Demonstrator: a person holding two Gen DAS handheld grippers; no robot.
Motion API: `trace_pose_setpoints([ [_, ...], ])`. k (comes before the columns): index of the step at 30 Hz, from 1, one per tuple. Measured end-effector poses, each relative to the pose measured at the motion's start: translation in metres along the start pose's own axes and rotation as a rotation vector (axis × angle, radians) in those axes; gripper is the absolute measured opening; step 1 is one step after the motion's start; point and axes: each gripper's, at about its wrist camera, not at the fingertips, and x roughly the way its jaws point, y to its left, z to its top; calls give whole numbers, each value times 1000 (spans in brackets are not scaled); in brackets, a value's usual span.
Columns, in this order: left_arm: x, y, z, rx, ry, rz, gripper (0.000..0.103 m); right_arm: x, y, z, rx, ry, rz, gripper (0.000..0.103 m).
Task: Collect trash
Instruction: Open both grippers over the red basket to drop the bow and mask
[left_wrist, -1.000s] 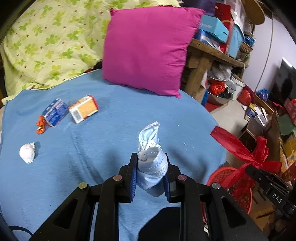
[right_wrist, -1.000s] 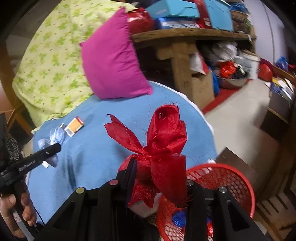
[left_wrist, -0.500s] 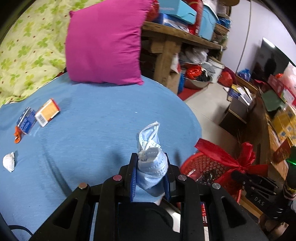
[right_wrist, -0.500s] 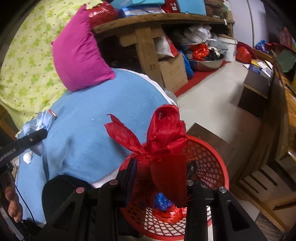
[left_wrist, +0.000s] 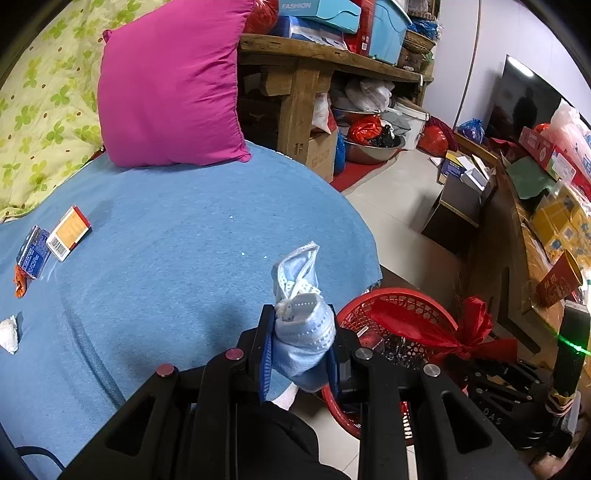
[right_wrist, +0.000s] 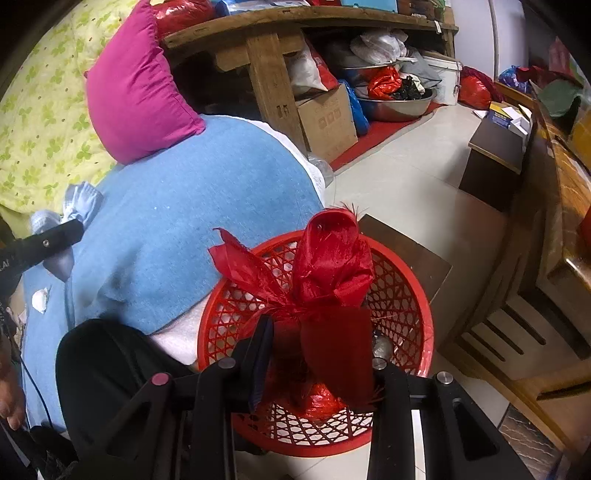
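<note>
Two pairs of tongs are showing in my views, each pinching a piece of trash. I am seeing the left tongs (left_wrist: 300, 345) gripping a crumpled pale blue face mask (left_wrist: 301, 328) at lower centre of the left view, over the edge of the bed's blue blanket (left_wrist: 177, 236). The right tongs (right_wrist: 321, 354) are clamping a shiny red ribbon bow (right_wrist: 328, 266) at the middle of the right view, directly above the round red plastic mesh basket (right_wrist: 413, 295) standing on the floor. An orange-and-white carton (left_wrist: 69, 232), a blue carton (left_wrist: 32, 252) and a white crumpled wad (left_wrist: 8, 334) are lying on the blanket at left.
</note>
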Motion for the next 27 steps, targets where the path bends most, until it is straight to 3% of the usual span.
trace_pose_setpoints([
  [21, 15, -22, 3, 49, 23, -40, 26, 14, -14, -11, 22, 67, -15, 37],
  [23, 18, -23, 2, 50, 29, -40, 26, 20, -15, -12, 26, 93, -10, 48],
  [24, 19, -24, 2, 49, 33, -41, 26, 22, -15, -13, 28, 100, -10, 82],
  [25, 20, -24, 2, 48, 34, -44, 26, 23, -16, -13, 30, 100, -14, 102],
  [27, 22, -24, 2, 42, 39, -51, 26, 19, -17, -13, 41, 78, -18, 103],
])
